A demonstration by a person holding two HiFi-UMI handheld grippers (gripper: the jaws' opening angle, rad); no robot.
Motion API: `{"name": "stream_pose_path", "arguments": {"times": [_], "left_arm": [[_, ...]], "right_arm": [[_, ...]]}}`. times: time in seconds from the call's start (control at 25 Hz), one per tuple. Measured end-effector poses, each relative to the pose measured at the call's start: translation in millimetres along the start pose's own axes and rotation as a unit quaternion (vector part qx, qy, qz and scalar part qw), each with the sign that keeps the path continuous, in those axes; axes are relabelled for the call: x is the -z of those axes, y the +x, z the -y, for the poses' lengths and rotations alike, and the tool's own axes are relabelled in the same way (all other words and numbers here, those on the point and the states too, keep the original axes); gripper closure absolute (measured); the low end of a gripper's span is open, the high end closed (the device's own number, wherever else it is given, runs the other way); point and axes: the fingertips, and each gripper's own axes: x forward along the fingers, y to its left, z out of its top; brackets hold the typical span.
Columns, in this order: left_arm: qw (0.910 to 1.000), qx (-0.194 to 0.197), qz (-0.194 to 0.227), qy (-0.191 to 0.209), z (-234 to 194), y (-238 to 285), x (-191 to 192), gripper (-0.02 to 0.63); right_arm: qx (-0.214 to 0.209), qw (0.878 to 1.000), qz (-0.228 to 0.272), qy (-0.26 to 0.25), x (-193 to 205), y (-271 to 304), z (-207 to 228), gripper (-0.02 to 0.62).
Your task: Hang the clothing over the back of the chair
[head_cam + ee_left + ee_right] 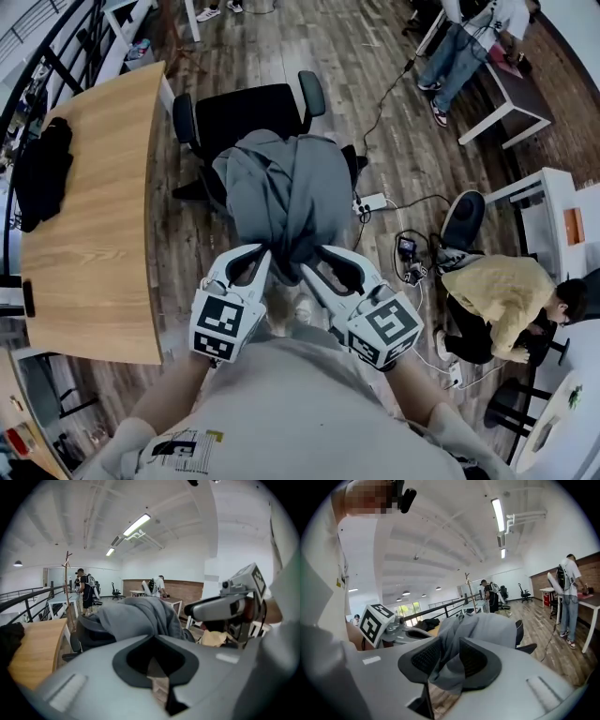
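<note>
A grey garment (286, 192) lies bunched over the back of a black office chair (246, 114), and its lower end hangs toward me. My right gripper (317, 261) is shut on that hanging end. In the right gripper view a fold of the grey garment (480, 627) runs down between the dark pads (474, 660) of the right gripper (450, 660). My left gripper (257, 255) sits just left of it by the cloth's edge. In the left gripper view the left gripper (155, 657) is open, with only floor between its jaws and the garment (136, 616) beyond.
A curved wooden desk (94, 216) stands to the left with a black bundle (42, 173) on it. A power strip (370, 202) and cables lie on the floor right of the chair. A person in yellow (502, 295) crouches at right beside white tables (548, 202).
</note>
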Motion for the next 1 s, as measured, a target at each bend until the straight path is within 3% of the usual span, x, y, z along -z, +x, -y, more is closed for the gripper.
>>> {"name": "stream_pose_path", "arguments": {"times": [0.16,0.48,0.84,1.0], "left_arm": [[0.9991,0.003,0.039,0.019,2.7,-14.1,-30.6,0.604],[0.9941,-0.035,0.087,0.054,-11.9,-36.0,-75.6,0.604],[0.9866,-0.059,0.145,0.047,-19.8,-69.3,-126.4,0.604],[0.9807,-0.076,0.175,0.042,-20.6,-87.0,-144.7,0.604]], "right_arm": [[0.013,0.999,-0.005,-0.045,-14.7,0.5,-1.5,0.474],[0.009,0.997,0.032,-0.065,-65.5,-3.2,-13.5,0.486],[0.002,0.991,0.094,-0.094,-125.3,-17.6,-31.1,0.529],[-0.01,0.99,0.117,-0.082,-141.8,-23.2,-42.3,0.534]]}}
